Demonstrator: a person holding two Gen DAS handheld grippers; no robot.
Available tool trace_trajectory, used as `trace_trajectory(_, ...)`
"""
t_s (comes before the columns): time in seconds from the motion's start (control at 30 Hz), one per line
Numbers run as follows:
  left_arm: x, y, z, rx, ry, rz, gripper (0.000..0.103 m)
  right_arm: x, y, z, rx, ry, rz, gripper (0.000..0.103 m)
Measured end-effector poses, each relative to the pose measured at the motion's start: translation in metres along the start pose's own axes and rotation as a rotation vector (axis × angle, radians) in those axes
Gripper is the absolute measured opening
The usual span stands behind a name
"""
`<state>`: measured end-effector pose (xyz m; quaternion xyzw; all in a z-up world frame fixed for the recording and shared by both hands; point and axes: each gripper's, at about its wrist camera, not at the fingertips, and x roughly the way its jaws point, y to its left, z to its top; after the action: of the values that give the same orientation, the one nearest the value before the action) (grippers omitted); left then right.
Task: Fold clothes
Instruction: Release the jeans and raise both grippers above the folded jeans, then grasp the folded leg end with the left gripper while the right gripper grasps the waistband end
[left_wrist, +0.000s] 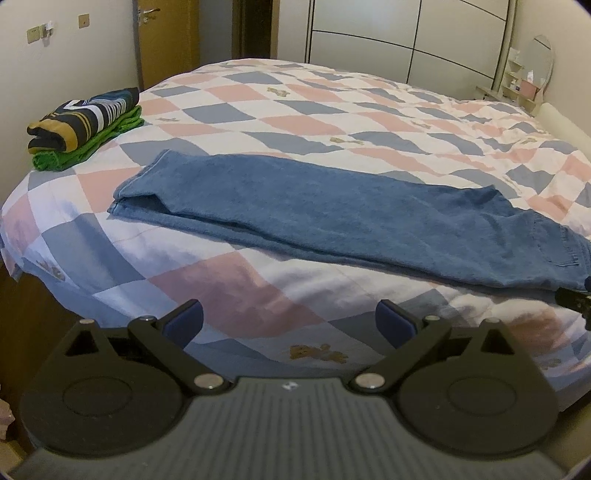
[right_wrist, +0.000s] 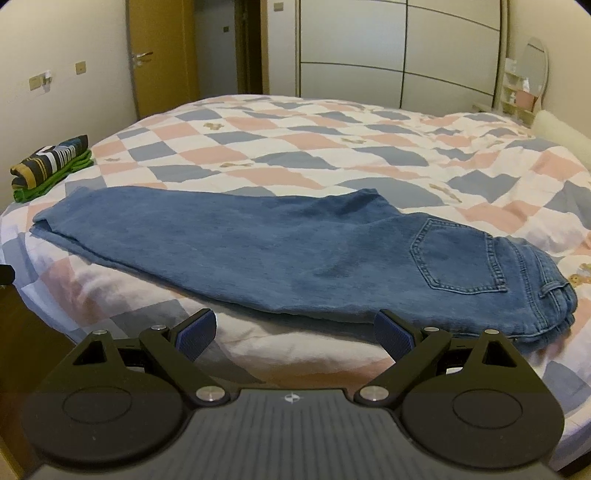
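Both our claws, left (left_wrist: 289, 319) and right (right_wrist: 294, 329), gape empty just short of the jeans (right_wrist: 258, 251) lying leg-on-leg ahead; heavy, limp denim, we'd pinch hems and waistband.

Blue jeans (right_wrist: 258, 254) look like matt, coarse denim; the bed's quilt (left_wrist: 295, 110) is soft printed cloth; each tool's body is matt black plastic with shiny metal pivots.
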<state>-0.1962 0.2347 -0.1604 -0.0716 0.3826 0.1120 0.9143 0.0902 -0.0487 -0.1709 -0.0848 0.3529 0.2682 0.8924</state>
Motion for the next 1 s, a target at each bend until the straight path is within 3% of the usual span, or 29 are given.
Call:
trace_trajectory(0.37, 0.046, 0.043, 0.006, -0.134, 0.038, -0.030, 0.096, 0.036, -0.010, 0.008, 0.074, 0.030, 0.103, 0.094)
trace_trajectory(0.5, 0.062, 0.067, 0.020, -0.188, 0.039, -0.018, 0.095, 0.053, -0.009, 0.017, 0.095, 0.025, 0.143, 0.080)
trace_trajectory(0.63, 0.076, 0.085, 0.029, -0.207, 0.039, -0.004, 0.095, 0.074, 0.001, 0.024, 0.065, 0.036, 0.174, 0.073)
trace_trajectory(0.77, 0.090, 0.114, 0.037, -0.307, 0.011, -0.061, 0.091, 0.091, 0.033, 0.030, -0.060, 0.020, 0.241, 0.059)
trace_trajectory(0.9, 0.107, 0.161, 0.047, -0.525, -0.057, -0.124, 0.090, 0.106, 0.081, 0.035, -0.262, -0.023, 0.292, 0.058)
trace_trajectory(1.0, 0.123, 0.193, 0.055, -0.676, -0.100, -0.141, 0.085, 0.117, 0.117, 0.038, -0.414, -0.056, 0.329, 0.055)
